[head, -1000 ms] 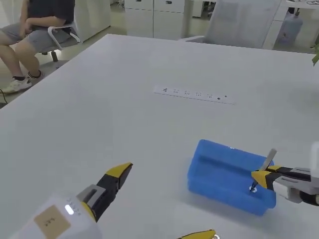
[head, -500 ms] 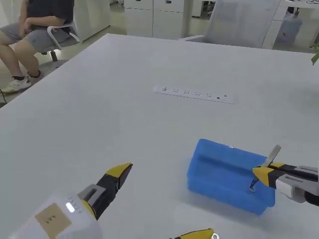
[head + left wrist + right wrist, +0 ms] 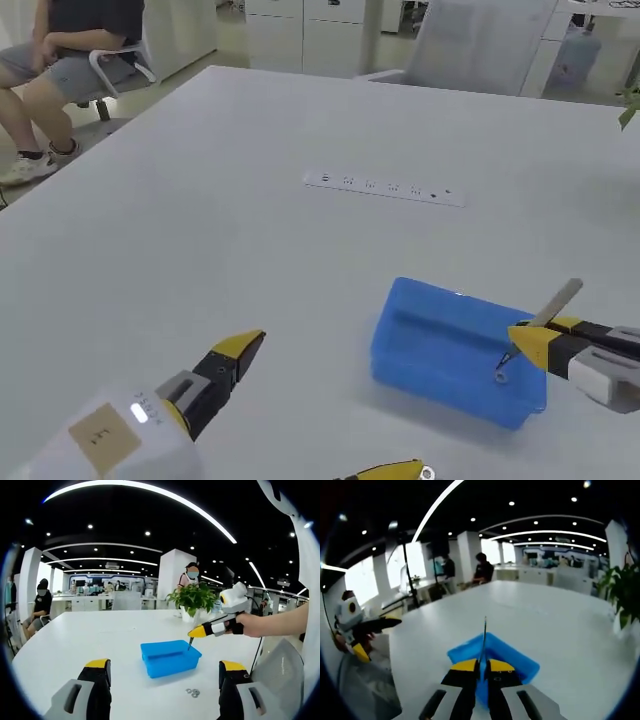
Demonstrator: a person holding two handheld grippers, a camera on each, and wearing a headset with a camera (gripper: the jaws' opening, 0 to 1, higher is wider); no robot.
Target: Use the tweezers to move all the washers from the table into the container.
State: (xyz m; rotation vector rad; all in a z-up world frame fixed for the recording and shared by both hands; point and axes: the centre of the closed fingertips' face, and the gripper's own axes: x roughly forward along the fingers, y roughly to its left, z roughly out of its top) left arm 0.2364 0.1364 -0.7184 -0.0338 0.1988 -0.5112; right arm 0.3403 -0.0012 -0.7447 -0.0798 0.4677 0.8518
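- The left gripper [image 3: 320, 407] is nearest, at the bottom of the head view. Its two yellow-tipped jaws stand wide apart and nothing is between them.
- It hangs a little above the white table [image 3: 200, 220], and the jaws point toward the far side.
- A few washers [image 3: 192, 692] lie together on the table, just in front of the left gripper. They are on the near side of the container and outside it. In the head view one small ring shows beside the right jaw tip of this gripper.
- The right gripper [image 3: 522, 345] comes in from the right side, and a hand [image 3: 255, 625] holds it. Its jaws are pressed together on the tweezers [image 3: 556, 302].
- The tweezers are tilted. The upper end points up and to the right, and the thin tip points down into the right part of the container.
- A small grey thing shows at the tip of the tweezers. It may be a washer, but it is too small to be sure, and I cannot tell if the tip holds it or if it lies on the floor of the container.
- The container [image 3: 420, 378] is a blue, low, rectangular box. It stands on the table between the two grippers and a bit farther than the loose washers.
- Farther away, near the middle of the table, a white power strip [image 3: 383, 188] lies flat, well apart from the container.
- Beyond the far left corner of the table a person [image 3: 60, 40] sits on a chair [image 3: 115, 65].
- In the left gripper view a green plant [image 3: 192, 597] stands at the far edge of the table.
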